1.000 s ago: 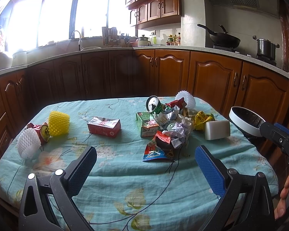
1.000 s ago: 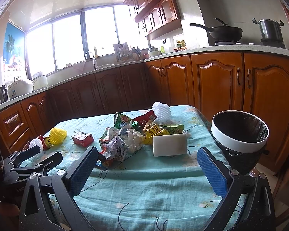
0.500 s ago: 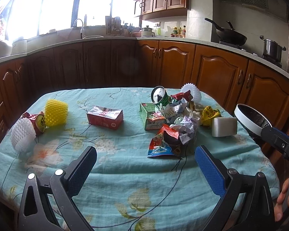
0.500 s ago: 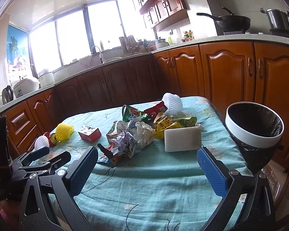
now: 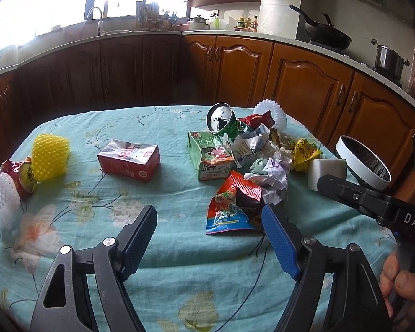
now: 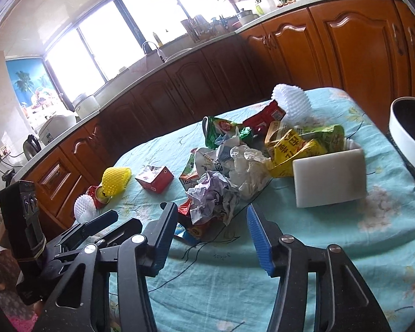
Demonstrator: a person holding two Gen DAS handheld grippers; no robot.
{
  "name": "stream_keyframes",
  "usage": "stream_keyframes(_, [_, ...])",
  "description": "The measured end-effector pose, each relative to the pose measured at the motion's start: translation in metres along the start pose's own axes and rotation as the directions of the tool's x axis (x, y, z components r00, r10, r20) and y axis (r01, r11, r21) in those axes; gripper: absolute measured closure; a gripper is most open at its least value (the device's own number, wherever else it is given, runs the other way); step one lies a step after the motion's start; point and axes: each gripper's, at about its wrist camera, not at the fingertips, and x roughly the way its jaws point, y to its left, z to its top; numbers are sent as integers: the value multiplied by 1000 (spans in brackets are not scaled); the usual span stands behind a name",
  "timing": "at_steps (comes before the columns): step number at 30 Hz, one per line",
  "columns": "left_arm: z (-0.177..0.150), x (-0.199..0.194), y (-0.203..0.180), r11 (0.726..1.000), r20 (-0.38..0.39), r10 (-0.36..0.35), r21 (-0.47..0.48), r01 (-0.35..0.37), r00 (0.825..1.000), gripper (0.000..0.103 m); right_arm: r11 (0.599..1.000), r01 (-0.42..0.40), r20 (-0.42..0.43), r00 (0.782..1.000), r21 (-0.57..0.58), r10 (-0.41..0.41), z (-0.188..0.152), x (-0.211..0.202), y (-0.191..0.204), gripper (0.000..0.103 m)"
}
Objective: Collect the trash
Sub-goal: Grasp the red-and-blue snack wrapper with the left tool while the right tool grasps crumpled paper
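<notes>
Both grippers have come in lower and nearer over the table (image 5: pixel 179 262), so the heap of trash by its right edge fills more of each view. The left gripper (image 5: pixel 209 244) has just been closing its jaws partway, with only bare cloth between them, its right finger now just beside the red and blue snack wrapper (image 5: pixel 229 210). The right gripper (image 6: pixel 209 242) has likewise been narrowing, nothing gripped, and now points at the crumpled paper ball (image 6: pixel 213 196).

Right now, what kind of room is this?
It looks like a home kitchen. A wok and a steel pot sit on the stove, a sink tap stands by the window, and wooden cabinets run along the counter behind the table with the trash.
</notes>
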Motion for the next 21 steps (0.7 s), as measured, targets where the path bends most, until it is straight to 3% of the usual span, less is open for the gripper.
stream_keyframes(5, [8,20,1,1000,-36,-18,15,19,999,30,1000,-24,-72,997,12,25,6,35,-1,59])
stream_keyframes(8, [13,34,-3,999,-53,-26,29,27,998,33,999,-37,-110,993,32,40,8,50,-6,69])
stream_keyframes(10, [15,43,-6,999,-67,-31,37,33,997,36,998,-53,-128,990,41,57,8,57,-10,87])
stream_keyframes(12, [18,51,-8,998,-78,-38,45,41,996,38,996,-71,-133,988,56,78,7,57,-13,96])
stream_keyframes(14, [20,60,-10,998,-92,-42,50,47,995,39,994,-85,-130,987,63,93,8,53,-17,96])
stream_keyframes(17, [23,73,-9,997,-115,-56,51,62,992,53,995,-86,-120,989,56,92,8,40,-21,97])
stream_keyframes(21, [22,89,-7,996,-160,-73,42,80,984,85,993,-89,-95,991,77,96,8,22,-29,98])
